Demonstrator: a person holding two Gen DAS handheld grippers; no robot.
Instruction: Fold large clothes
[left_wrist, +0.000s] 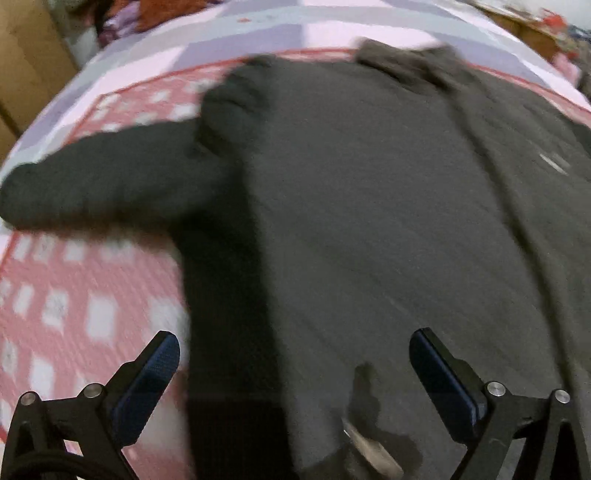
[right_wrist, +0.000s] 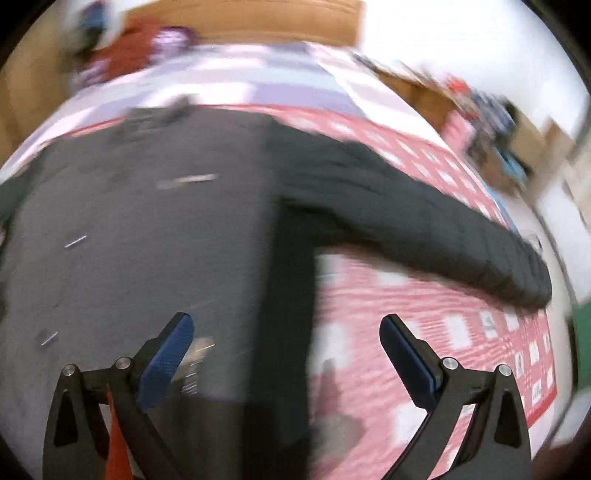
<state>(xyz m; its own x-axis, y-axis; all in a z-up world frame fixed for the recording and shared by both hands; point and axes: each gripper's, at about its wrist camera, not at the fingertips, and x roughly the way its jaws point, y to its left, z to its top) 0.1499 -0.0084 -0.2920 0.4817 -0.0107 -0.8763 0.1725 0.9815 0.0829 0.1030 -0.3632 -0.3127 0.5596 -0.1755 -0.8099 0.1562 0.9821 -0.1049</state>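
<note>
Pink-and-white checked bedding (left_wrist: 74, 295) spreads under everything, with a lilac and grey blanket (left_wrist: 258, 33) beyond it at twelve o'clock and cardboard boxes (right_wrist: 424, 92) along the far edge. On it we have the dark grey jacket (left_wrist: 369, 221), laid flat, collar (left_wrist: 399, 62) away from us at twelve.

Our left gripper (left_wrist: 294, 369) hangs over the garment's near left side, fingers spread as wide as they go, nothing between them. Our right gripper (right_wrist: 286, 350) straddles the jacket's right edge, fingers also spread and empty. One sleeve (left_wrist: 92, 184) runs out toward nine o'clock in the left view; the other sleeve (right_wrist: 443, 229) reaches toward three o'clock in the right view.

We judge this is the opening of the fold: both tools lining up on the bottom hem, no grip taken yet. Next we'd need each pair of fingers to bite a hem corner cleanly, catching every layer.

Motion blur smears everything. The hem itself is cut off at six o'clock, and we can't tell what the pale object near it in the left view is, nor whether the front is zipped.
</note>
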